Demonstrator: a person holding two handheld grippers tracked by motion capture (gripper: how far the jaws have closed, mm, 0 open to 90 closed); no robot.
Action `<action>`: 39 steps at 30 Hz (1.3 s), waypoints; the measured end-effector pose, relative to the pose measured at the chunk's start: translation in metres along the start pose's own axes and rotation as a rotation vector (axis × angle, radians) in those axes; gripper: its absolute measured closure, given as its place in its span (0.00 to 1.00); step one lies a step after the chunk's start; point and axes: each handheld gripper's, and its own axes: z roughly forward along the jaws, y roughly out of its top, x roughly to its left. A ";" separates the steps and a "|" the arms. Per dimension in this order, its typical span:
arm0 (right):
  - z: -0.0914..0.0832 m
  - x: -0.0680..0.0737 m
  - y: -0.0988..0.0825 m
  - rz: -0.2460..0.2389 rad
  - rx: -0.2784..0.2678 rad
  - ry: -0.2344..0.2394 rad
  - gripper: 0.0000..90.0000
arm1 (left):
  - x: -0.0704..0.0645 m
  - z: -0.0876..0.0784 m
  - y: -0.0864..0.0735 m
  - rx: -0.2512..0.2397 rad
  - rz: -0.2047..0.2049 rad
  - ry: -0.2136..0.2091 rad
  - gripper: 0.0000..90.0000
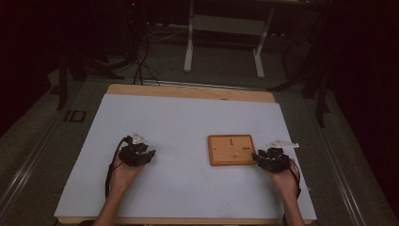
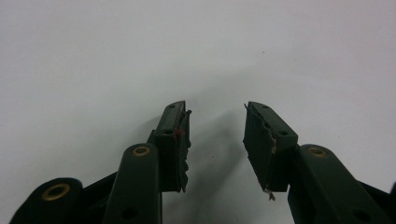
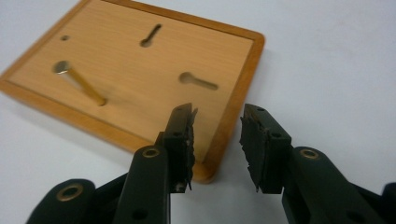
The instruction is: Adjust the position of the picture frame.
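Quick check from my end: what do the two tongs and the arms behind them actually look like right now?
Both tongs, left and right, are black, each with a pale grey three-cornered plate on top and a dark cable trailing back along the forearm. Up close, each has two black jaws with brass-ringed pivot holes and worn, ragged-edged pads. The forearms are bare, with no sleeves in view.

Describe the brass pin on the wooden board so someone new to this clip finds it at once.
On the white table a wooden board lies by the right gripper. Near one board corner a brass pin stands with a flat silvery head. The other marks on the board are keyhole slots; only this sticks up.
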 end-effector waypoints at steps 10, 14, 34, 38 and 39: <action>0.000 0.014 0.000 -0.037 0.007 0.064 0.70 | 0.001 0.000 0.000 0.001 -0.025 -0.031 0.65; 0.003 0.022 0.001 -0.054 0.007 0.088 0.71 | 0.001 0.001 0.001 -0.002 -0.034 -0.033 0.66; 0.021 0.047 0.010 -0.097 -0.019 0.131 0.69 | 0.002 0.004 0.001 0.007 -0.036 -0.032 0.67; 0.027 0.050 0.012 -0.090 -0.024 0.123 0.73 | 0.001 0.005 0.001 0.010 -0.031 -0.026 0.67; 0.028 0.050 0.012 -0.089 -0.024 0.122 0.74 | 0.001 0.005 0.001 0.010 -0.031 -0.026 0.67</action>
